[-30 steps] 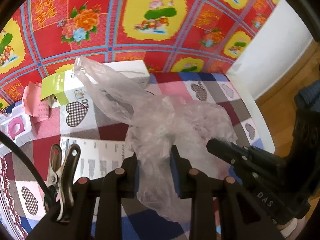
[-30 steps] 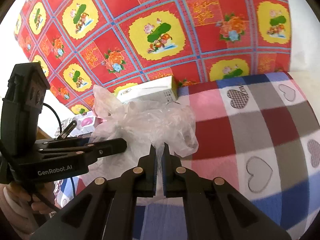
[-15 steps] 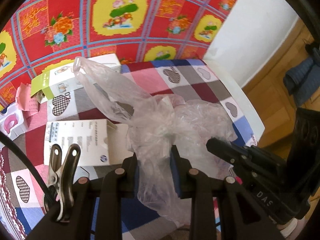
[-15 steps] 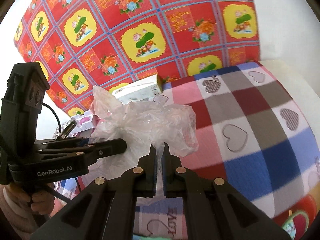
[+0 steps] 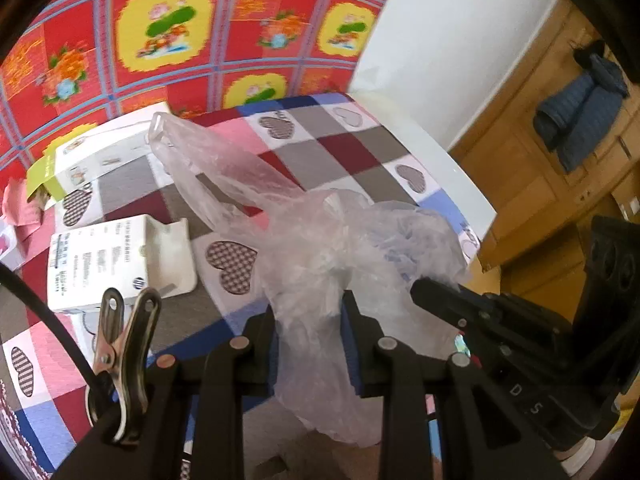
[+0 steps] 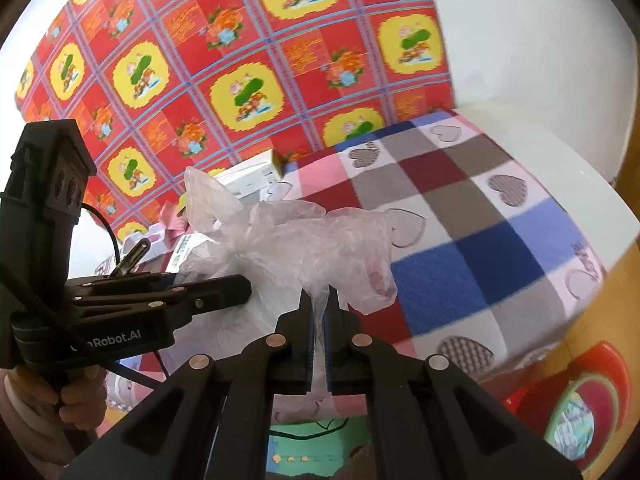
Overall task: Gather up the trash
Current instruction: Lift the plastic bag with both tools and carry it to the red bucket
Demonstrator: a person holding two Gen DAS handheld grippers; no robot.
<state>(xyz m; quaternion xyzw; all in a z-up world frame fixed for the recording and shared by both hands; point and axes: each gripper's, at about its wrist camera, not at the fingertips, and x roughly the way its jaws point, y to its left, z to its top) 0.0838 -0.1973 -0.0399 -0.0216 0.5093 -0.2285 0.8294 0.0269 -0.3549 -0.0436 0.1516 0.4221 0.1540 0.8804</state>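
A clear crumpled plastic bag (image 5: 320,248) hangs between both grippers above the front edge of the checked table. My left gripper (image 5: 308,312) is shut on a thick bunch of the bag, its fingers held apart by the plastic. My right gripper (image 6: 319,300) is shut on a thin fold of the same bag (image 6: 304,248). The right gripper's finger (image 5: 452,300) shows at the right of the left wrist view, and the left gripper (image 6: 224,292) shows at the left of the right wrist view.
A white printed box (image 5: 116,264) and a white box with a green end (image 5: 96,156) lie on the heart-patterned tablecloth (image 5: 344,148). Pink packaging (image 5: 16,208) sits at far left. A red patterned wall cloth (image 6: 248,72) backs the table. A wooden cabinet (image 5: 560,184) stands right.
Both grippers have pulled back and up from the table with the bag, so the table's front edge, floor and cabinet have come into view. Both grips are unchanged.
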